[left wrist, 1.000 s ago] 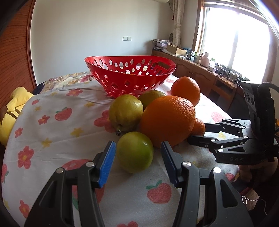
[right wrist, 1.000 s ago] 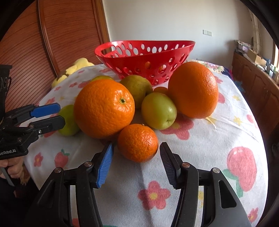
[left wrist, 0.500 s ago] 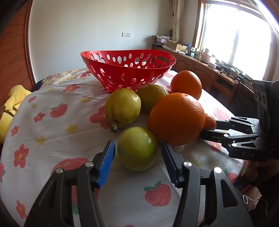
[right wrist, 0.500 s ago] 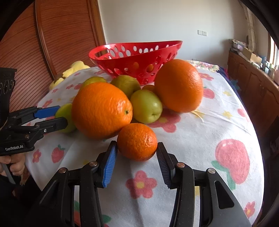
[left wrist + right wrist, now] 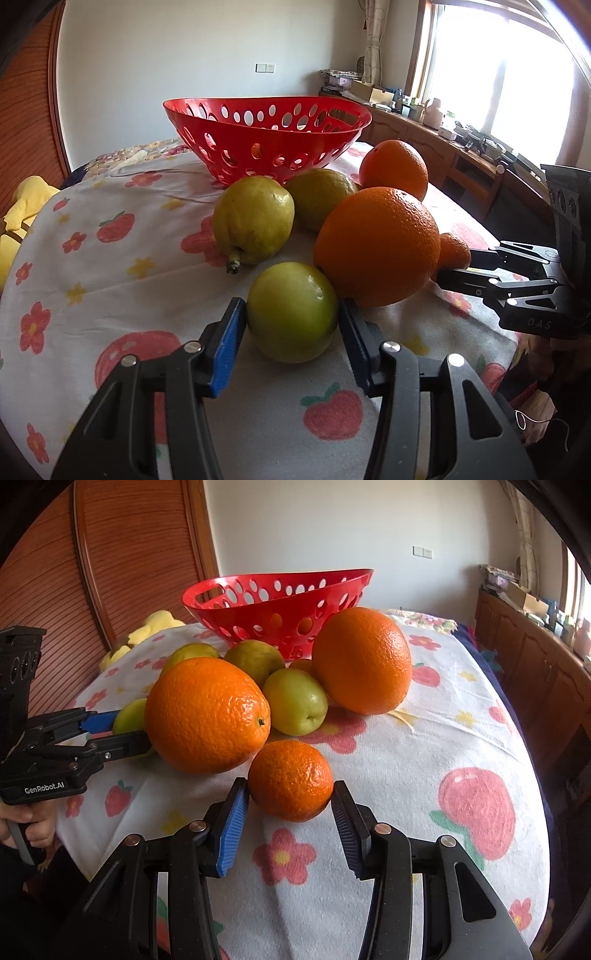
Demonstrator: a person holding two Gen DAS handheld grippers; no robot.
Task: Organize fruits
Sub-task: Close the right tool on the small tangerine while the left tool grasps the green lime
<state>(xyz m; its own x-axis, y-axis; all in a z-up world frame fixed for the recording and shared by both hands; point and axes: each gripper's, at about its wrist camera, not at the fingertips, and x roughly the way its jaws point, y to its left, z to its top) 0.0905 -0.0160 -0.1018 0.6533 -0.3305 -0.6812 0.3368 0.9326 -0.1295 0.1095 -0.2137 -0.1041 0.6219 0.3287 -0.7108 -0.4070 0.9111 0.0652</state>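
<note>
On the flowered tablecloth [image 5: 122, 280] a small green fruit [image 5: 291, 310] lies between the blue pads of my left gripper [image 5: 291, 314]. Its jaws are closing and both pads touch the fruit's sides. My right gripper [image 5: 290, 794] is shut on a small mandarin [image 5: 290, 779] that rests on the cloth. Two big oranges [image 5: 207, 712] [image 5: 362, 661], two yellow-green lemons [image 5: 255, 218] [image 5: 321, 195] and a green plum-like fruit [image 5: 295, 701] are heaped just behind. Beyond them stands an empty red perforated basket [image 5: 266, 140]. Each gripper also shows at the side of the other's view.
A yellow soft toy [image 5: 22, 214] lies off the table's left edge by a wooden slatted door [image 5: 110, 572]. A wooden sideboard [image 5: 443, 147] with clutter runs under the bright window on the right. A hand [image 5: 26, 827] holds the left gripper's handle.
Both grippers came closer to the fruit heap. The right pads closed onto the mandarin. The left pads narrowed until they met the green fruit.
</note>
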